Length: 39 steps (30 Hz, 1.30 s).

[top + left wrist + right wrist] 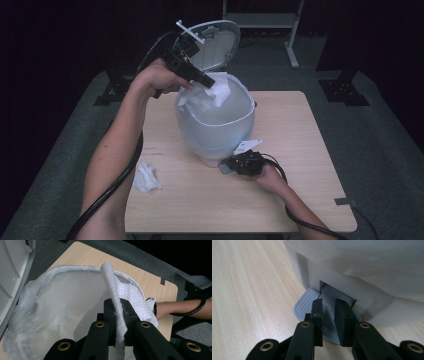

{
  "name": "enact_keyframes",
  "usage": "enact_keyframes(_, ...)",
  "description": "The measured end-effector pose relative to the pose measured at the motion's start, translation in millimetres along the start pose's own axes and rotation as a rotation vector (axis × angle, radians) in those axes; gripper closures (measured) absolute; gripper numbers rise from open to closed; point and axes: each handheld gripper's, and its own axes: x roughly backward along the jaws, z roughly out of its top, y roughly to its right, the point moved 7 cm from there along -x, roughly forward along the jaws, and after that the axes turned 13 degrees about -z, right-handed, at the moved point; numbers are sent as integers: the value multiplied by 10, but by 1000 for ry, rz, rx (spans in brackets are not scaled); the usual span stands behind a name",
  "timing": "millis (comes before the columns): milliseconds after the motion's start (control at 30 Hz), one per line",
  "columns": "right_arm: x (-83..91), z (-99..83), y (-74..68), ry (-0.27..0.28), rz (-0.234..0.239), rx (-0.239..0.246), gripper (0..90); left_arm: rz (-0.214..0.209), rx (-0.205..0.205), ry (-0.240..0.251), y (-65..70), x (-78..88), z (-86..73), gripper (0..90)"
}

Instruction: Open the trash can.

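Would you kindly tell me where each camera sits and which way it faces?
High view: above the person's side, looking forward and down at the table; both forearms show.
Left gripper view: on the left gripper, looking into the lined bin; jaws clamp a paper towel.
Right gripper view: on the right gripper, low, facing the pedal.
Both gripper views share the bin.

The bin (217,125) stands in the middle of the table (300,150), its lid (212,42) raised behind it. The left gripper (207,82) is over the bin's rim, with a paper towel (113,290) between its jaws. The right gripper (328,312) rests on the pedal (305,302) before the bin's base. Another tissue (146,177), probably crumpled, lies on the table to the bin's left.
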Motion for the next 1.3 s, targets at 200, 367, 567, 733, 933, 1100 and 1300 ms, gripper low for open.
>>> enact_keyframes(200, -1, -1, 2, 2, 3, 0, 769, 2, 7, -3, -59, -87, 52, 841)
enact_keyframes(367, -3, 0, 5, 4, 5, 0, 769, 8, 7, -20, -112, -173, 77, 821)
enact_keyframes(567, -3, 0, 6, 4, 5, 0, 769, 16, 4, -40, -161, -273, 80, 773)
enact_keyframes(733, -3, -1, 8, 2, 6, 2, 769, 20, 6, -39, -186, -312, 102, 718)
enact_keyframes(933, -3, 0, 9, 3, 8, 2, 769, 28, 8, -41, -187, -347, 125, 615)
enact_keyframes(1100, -3, 0, 7, 3, 8, 1, 768, 19, -5, -43, -164, -365, 139, 600)
enact_keyframes(1300, -2, 0, 6, 2, 10, -1, 769, 10, -3, -41, -123, -337, 125, 600)
